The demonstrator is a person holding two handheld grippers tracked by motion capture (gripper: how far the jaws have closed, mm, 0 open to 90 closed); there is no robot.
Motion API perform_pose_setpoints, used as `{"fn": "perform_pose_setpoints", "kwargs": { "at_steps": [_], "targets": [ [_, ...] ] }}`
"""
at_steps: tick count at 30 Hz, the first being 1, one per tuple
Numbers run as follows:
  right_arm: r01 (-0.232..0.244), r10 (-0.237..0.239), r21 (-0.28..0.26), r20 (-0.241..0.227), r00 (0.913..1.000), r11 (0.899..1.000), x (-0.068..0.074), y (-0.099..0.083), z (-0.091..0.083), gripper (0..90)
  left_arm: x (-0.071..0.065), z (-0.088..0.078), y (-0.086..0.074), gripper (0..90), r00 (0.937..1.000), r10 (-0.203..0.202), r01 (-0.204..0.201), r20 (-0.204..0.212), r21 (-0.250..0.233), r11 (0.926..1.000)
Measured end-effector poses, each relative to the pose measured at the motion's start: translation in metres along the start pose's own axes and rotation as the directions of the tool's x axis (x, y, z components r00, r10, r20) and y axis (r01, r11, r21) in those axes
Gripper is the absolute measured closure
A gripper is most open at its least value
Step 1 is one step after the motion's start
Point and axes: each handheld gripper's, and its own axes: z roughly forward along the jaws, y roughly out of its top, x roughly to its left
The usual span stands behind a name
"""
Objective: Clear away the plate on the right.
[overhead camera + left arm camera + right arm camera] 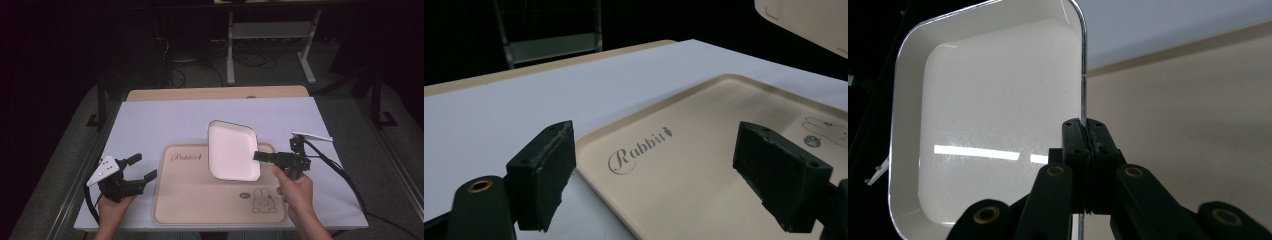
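Observation:
A white square dish (pixel 233 150) hangs tilted above the beige tray (pixel 190 200), its hollow side facing up toward the camera. My right gripper (pixel 260 156) is shut on the dish's right rim; in the right gripper view the two black jaws pinch the thin edge of the dish (pixel 988 135) at my right gripper (pixel 1084 131). My left gripper (pixel 142 168) rests open at the tray's left edge with nothing between its fingers; the left gripper view shows my left gripper (pixel 654 175) with its jaws wide over the tray (pixel 704 165) near the printed word. A corner of the dish (pixel 809 20) shows at top right.
The tray lies on a white sheet (pixel 165 120) covering the table, with a rabbit drawing (pixel 262 200) at its front right. A wooden table edge (pixel 215 93) runs along the back. Beyond it are dark floor, cables and a metal stand (pixel 270 45).

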Motion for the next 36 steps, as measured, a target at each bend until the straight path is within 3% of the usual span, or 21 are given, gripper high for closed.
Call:
{"fn": "perform_pose_setpoints", "kwargs": {
  "at_steps": [7, 13, 18, 24, 30, 36],
  "targets": [
    [-0.018, 0.018, -0.033, -0.015, 0.9997, 0.999, 0.001, -0.001, 0.005, 88.2, 0.001, 0.0, 0.0, 16.7, 1.0, -0.002, 0.002, -0.003, 0.0, 1.0],
    [-0.018, 0.018, -0.021, 0.026, 0.9995, 1.0, -0.001, -0.008, 0.018, 88.1, 0.0, -0.001, 0.0, 16.7, 1.0, 0.005, -0.005, -0.005, -0.002, 1.0],
    [-0.013, 0.012, 0.01, 0.093, 0.9956, 1.0, -0.007, -0.018, 0.033, 88.1, 0.001, 0.0, 0.0, 16.7, 1.0, 0.002, -0.002, -0.001, 0.004, 1.0],
    [-0.013, 0.011, 0.016, 0.112, 0.9937, 1.0, -0.011, -0.025, 0.042, 88.1, 0.0, 0.001, 0.0, 16.7, 0.9998, 0.018, -0.018, 0.0, 0.005, 0.9998],
    [-0.013, 0.007, 0.035, 0.165, 0.9863, 0.999, -0.018, -0.031, 0.055, 88.1, 0.0, 0.0, 0.0, 16.7, 0.9999, 0.013, -0.013, -0.002, 0.008, 0.9999],
    [-0.009, 0.003, 0.033, 0.18, 0.9837, 0.999, -0.02, -0.035, 0.058, 88.1, 0.001, -0.001, 0.0, 16.7, 0.9999, 0.01, -0.01, -0.002, 0.003, 0.9999]
  ]
}}
